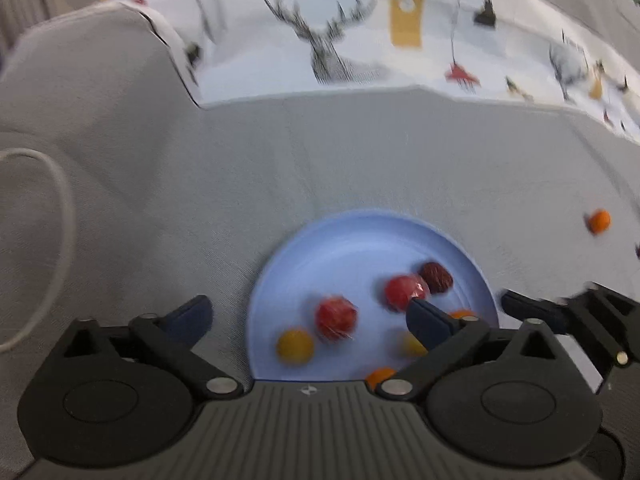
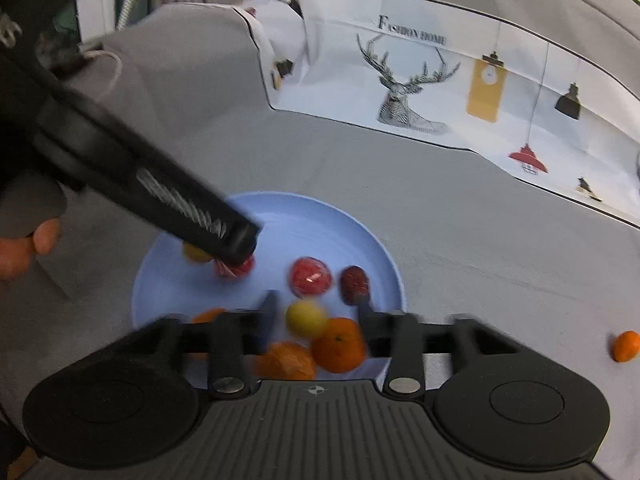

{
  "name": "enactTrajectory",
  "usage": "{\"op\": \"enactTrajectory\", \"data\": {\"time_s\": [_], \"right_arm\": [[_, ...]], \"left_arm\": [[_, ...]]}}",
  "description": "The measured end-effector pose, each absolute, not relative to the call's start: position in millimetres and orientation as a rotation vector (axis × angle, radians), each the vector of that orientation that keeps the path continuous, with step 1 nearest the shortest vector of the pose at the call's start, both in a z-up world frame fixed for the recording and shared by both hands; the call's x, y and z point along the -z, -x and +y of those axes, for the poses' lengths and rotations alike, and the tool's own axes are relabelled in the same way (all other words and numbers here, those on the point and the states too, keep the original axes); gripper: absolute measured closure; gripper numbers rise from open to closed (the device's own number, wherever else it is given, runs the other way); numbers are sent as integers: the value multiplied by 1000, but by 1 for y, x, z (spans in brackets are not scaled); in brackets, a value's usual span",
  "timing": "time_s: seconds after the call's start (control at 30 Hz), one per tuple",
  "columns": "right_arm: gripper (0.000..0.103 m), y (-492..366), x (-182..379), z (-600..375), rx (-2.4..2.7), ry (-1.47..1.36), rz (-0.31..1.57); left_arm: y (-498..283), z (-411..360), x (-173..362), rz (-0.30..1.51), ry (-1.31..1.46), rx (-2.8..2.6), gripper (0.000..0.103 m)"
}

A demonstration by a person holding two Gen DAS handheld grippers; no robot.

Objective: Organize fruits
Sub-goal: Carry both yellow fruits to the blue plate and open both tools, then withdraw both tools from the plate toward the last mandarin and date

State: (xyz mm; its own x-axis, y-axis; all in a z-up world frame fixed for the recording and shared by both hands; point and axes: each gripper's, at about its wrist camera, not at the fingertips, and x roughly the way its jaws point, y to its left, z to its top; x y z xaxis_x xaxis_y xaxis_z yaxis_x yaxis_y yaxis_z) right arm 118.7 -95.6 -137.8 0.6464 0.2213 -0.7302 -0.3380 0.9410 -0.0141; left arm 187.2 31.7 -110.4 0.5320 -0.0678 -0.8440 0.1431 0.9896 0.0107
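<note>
A light blue plate (image 1: 352, 240) (image 2: 320, 220) lies on a grey cloth and holds several small fruits: two red wrapped ones (image 1: 335, 317) (image 2: 311, 276), a dark red one (image 1: 437, 276) (image 2: 354, 282), yellow ones (image 1: 295, 345) (image 2: 306, 317) and oranges (image 2: 339, 344). My left gripper (image 1: 308, 316) is open above the plate's near side, with nothing between its fingers. It also shows in the right wrist view (image 2: 236, 244) over the plate's left part. My right gripper (image 2: 316, 312) is open over the plate's near edge, around a yellow fruit and the oranges without holding them.
One loose orange (image 1: 599, 221) (image 2: 626, 345) lies on the grey cloth to the right of the plate. A printed cloth with a deer (image 2: 404, 92) covers the back. A white cord (image 1: 60, 220) loops at the left. The other gripper's fingers (image 1: 532, 308) show at the right.
</note>
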Motion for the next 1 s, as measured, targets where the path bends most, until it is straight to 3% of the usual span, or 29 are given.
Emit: {"op": "enactTrajectory", "data": {"time_s": [0.1, 0.27, 0.57, 1.0], "right_arm": [[16, -100, 126, -106, -316, 116, 814], [3, -52, 102, -121, -285, 4, 859], [1, 19, 50, -125, -229, -31, 726], [1, 78, 14, -130, -225, 38, 563]], "left_arm": [[-170, 41, 99, 1035, -81, 115, 0], [-114, 59, 81, 1068, -46, 47, 0], [-27, 64, 51, 1041, -35, -3, 0], [20, 41, 17, 931, -56, 20, 0]]}}
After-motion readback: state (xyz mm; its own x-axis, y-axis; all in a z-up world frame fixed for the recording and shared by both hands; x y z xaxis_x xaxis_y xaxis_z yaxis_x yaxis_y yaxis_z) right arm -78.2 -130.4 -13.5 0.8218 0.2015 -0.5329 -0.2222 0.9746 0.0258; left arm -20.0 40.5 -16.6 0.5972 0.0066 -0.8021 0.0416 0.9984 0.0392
